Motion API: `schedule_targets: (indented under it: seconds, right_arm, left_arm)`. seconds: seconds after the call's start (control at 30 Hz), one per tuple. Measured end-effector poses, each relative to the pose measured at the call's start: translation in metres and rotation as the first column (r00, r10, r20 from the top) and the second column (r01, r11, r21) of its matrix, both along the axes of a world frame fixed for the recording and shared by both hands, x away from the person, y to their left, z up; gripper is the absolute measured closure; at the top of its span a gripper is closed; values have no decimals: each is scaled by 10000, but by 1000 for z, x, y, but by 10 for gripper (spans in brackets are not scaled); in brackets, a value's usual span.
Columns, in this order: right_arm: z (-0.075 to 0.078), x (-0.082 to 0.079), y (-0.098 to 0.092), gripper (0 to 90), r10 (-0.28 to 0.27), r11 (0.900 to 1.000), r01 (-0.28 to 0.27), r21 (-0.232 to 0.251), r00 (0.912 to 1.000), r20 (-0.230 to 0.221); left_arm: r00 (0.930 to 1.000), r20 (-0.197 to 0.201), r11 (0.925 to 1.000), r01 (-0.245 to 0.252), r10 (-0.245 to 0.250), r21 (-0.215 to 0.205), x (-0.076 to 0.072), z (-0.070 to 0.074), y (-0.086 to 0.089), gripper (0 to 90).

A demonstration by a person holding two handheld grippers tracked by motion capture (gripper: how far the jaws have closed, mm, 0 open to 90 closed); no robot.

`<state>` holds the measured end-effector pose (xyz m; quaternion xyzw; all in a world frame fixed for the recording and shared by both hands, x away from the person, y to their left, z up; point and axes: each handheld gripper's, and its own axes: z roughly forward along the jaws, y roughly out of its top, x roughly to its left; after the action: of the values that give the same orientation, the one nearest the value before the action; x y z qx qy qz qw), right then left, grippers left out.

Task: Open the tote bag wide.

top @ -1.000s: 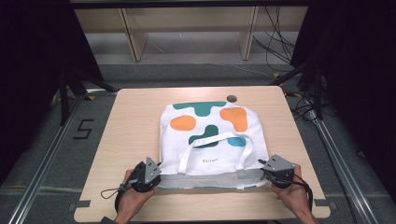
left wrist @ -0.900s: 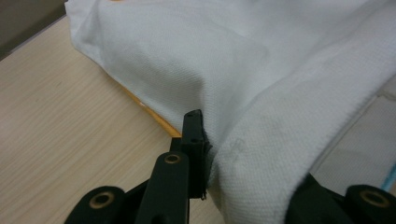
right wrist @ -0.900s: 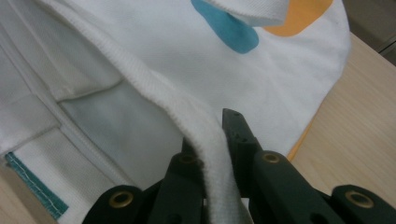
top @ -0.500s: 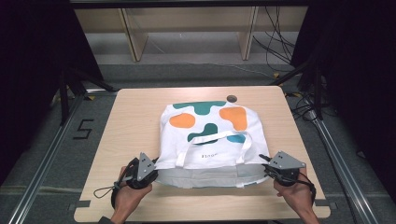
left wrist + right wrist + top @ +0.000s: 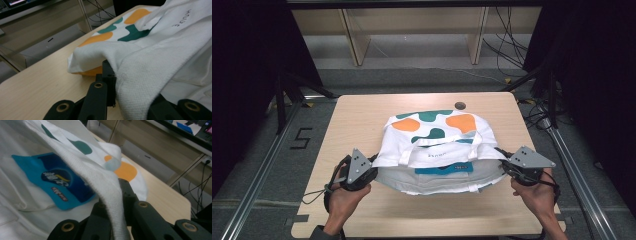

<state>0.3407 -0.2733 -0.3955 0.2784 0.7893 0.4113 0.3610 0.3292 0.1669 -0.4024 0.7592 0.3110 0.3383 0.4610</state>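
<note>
A: Where was the white tote bag?

B: At the centre of the frame, on the wooden table, its near edge lifted off the tabletop.

A: And the grippers?

B: The left gripper, lower left, had just been closing and pinched the bag's left corner. The right gripper, lower right, was clamped on the right corner, fabric between its jaws.

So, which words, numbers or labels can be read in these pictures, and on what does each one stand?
"5": painted on the grey floor left of the table.
"HOUSE": black letters on the white tote bag, last letter partly folded; too small to read in the high view.
Blue label inside the bag's opened mouth: white characters and a red strip, too blurred to read.
</note>
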Motion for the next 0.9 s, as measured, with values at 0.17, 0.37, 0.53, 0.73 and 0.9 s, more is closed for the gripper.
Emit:
schedule_targets:
  seconds: [0.17,0.37,0.53,0.73,0.9]
  right_arm:
    - [22,2,-3,883,0,10000,-2,47,9990,440]
    - [54,1,-7,883,-26,10000,16,87,9927,1203]
    - [83,-4,-6,884,88,9994,-141,301,9856,1691]
    - [102,-10,-6,884,405,9978,-487,439,9843,1716]
    - [117,-17,-5,884,801,9949,-901,445,9786,1897]
  left_arm:
    - [9990,452,9992,8,10,-398,2,22,-1,847]
    - [9948,1014,9979,172,-108,-625,-3,45,-5,854]
    - [9901,1377,9961,376,-264,-793,-11,63,-2,864]
    - [9830,1673,9834,1009,-752,-1510,-28,93,6,868]
    - [9839,1543,9594,1274,-902,-2517,-26,107,15,867]
